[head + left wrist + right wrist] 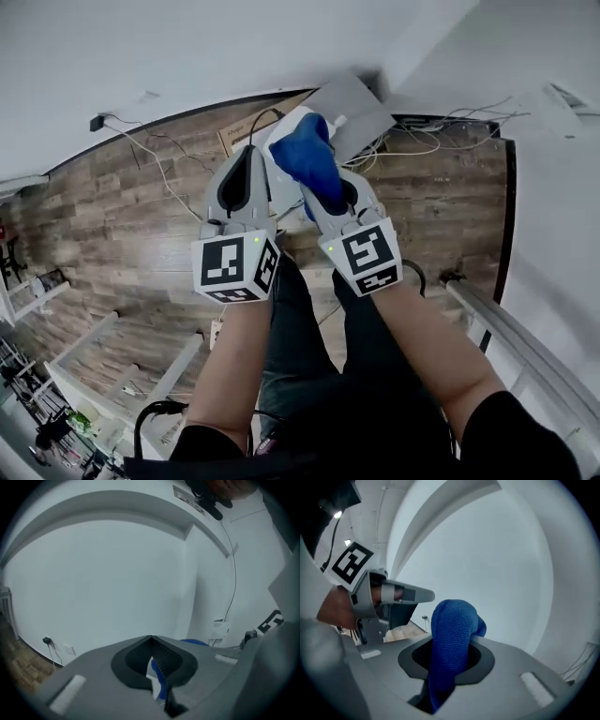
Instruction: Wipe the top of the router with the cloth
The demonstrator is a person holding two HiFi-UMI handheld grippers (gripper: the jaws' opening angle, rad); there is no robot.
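At the far left, a black wall plug [97, 122] with thin trailing wires sits where the white wall meets the brown wood-plank floor [112, 234]. Right of it, the left gripper [249, 155] is held up above the floor, its jaws drawn together at the tips with nothing clearly caught between them; only a sliver of blue and white shows through the narrow gap lower down. Just beside it, between the two grippers, lies a white smooth-sided box [279, 141], mostly covered; whether it is the router cannot be told. A bright blue knitted cloth [307, 155] bunches over that box and rises from the right gripper [323, 192], whose jaws are clamped on it, so the cloth stands upright as a rounded fold. Further right, a flat grey panel [352, 108] leans at the wall, and pale tangled cables [441, 141] run along the floor's edge.
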